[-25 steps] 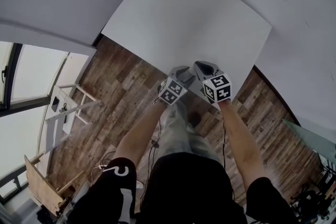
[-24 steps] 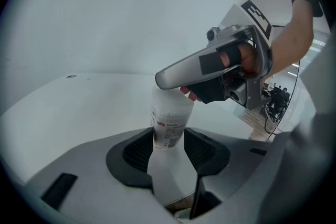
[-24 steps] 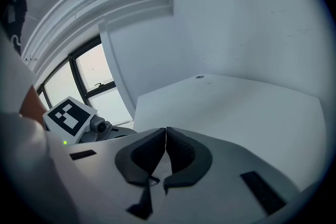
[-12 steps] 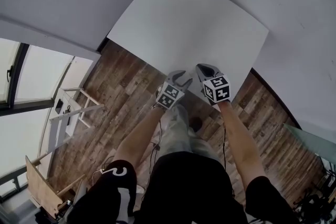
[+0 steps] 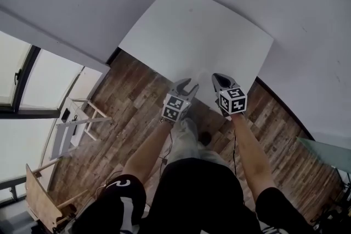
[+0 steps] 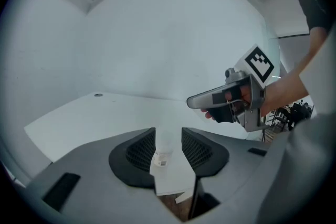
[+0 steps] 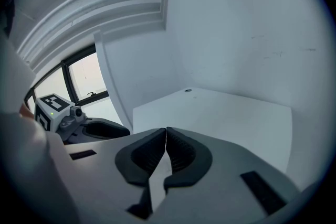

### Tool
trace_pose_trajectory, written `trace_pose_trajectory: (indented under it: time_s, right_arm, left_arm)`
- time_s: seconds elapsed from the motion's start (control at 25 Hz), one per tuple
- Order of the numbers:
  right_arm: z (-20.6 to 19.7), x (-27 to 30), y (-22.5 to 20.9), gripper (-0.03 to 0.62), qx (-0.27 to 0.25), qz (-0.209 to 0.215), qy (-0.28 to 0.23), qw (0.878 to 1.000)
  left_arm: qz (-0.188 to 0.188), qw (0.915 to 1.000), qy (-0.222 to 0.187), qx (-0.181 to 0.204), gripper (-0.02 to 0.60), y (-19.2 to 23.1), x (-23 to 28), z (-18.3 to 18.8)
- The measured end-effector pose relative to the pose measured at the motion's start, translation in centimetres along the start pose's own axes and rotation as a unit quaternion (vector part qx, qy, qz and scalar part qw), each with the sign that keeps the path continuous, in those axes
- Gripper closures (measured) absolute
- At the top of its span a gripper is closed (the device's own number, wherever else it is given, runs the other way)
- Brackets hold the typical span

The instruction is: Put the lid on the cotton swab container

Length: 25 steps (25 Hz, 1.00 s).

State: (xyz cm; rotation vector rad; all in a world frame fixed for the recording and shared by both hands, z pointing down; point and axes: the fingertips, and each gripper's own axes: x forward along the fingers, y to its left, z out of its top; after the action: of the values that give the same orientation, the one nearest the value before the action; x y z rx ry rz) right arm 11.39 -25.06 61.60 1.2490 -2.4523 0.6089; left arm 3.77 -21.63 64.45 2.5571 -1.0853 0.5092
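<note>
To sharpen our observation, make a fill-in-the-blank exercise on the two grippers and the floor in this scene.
The left gripper, its jaws just closing further, grips a labelled container coloured ____.
The right gripper is ____, with nothing between its jaws.
The floor is made of ____.
Missing words: white; shut; wood.

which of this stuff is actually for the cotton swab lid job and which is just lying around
For the job: cotton swab container, clamped in the left tongs, whose jaws just closed further; right tongs, shut, empty.
Just around: white table; wooden board.
</note>
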Motion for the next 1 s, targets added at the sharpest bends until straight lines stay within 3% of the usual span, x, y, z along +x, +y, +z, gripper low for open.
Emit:
trace_pose_trajectory:
  time_s: [0.12,0.4,0.64,1.0]
  right_arm:
    - [0.8,-1.9,0.1,0.576,-0.002,-0.005,-0.013,1.000]
    - [2.1,-6.2,1.1,0.579,0.013,-0.003,-0.039,0.999]
    - [3.0,-9.8,2.5,0.579,-0.004,-0.022,-0.057,0.998]
    - [3.6,-14.2,1.7,0.579,-0.013,-0.071,-0.081,0.994]
  left_arm:
    - [0.015,0.9995,-0.029,0.000,0.418,-0.8,-1.7,2.2]
    - [0.058,0.9964,-0.054,-0.029,0.445,-1.7,-5.2,4.4]
    - [0.107,0.9899,-0.077,-0.054,0.501,-2.1,-8.8,6.3]
    - [0.115,0.9853,-0.109,-0.063,0.541,-3.9,-10.6,8.3]
